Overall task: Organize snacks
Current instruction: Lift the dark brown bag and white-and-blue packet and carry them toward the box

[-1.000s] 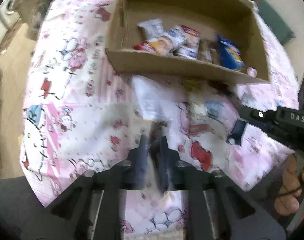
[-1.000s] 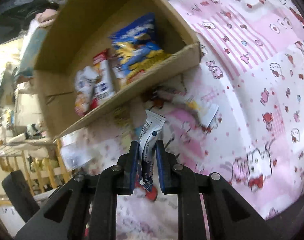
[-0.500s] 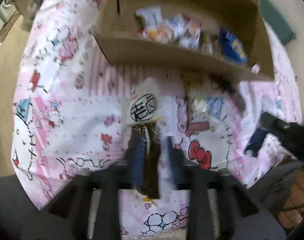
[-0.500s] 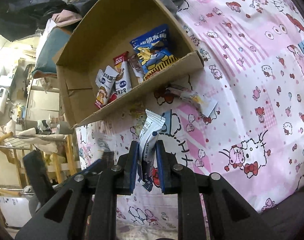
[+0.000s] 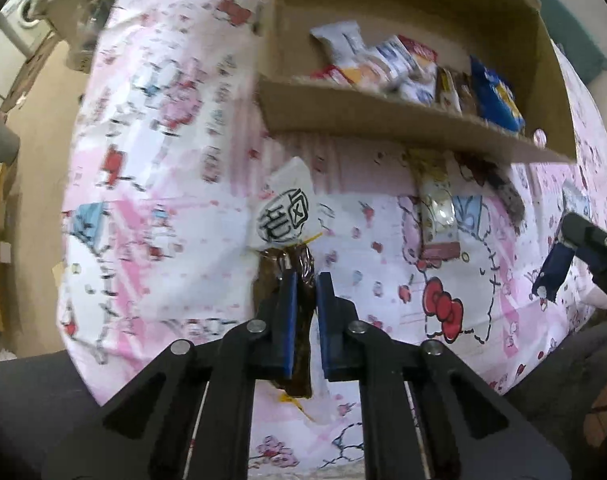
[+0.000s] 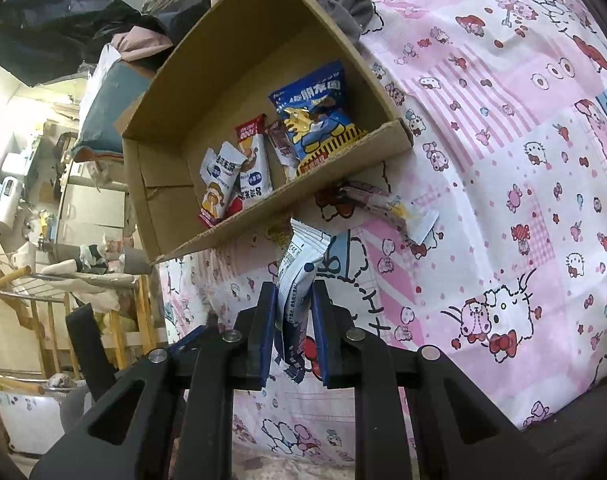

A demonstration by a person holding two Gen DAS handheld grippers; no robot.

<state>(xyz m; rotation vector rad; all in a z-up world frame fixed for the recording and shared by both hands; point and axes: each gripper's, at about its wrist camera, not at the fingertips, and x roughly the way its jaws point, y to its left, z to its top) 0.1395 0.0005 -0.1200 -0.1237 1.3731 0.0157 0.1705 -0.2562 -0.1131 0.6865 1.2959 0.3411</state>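
left gripper (image 5: 303, 280) just clamped brown packet (image 5: 299, 344); right gripper (image 6: 291, 292) pinches white-blue packet (image 6: 299, 280) (each own view).

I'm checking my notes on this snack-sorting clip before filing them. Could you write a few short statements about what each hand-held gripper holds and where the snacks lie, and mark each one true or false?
1. The left hand-held gripper is shut on a dark brown snack packet. True.
2. The right hand-held gripper is empty. False: it is shut on a white and blue snack packet.
3. The cardboard box holds no snacks. False: several packets lie in it, among them a blue chip bag.
4. Loose snacks lie on the pink cartoon-print cloth just outside the box's near wall. True.
5. The blue chip bag lies on the cloth outside the box. False: it is inside the box.
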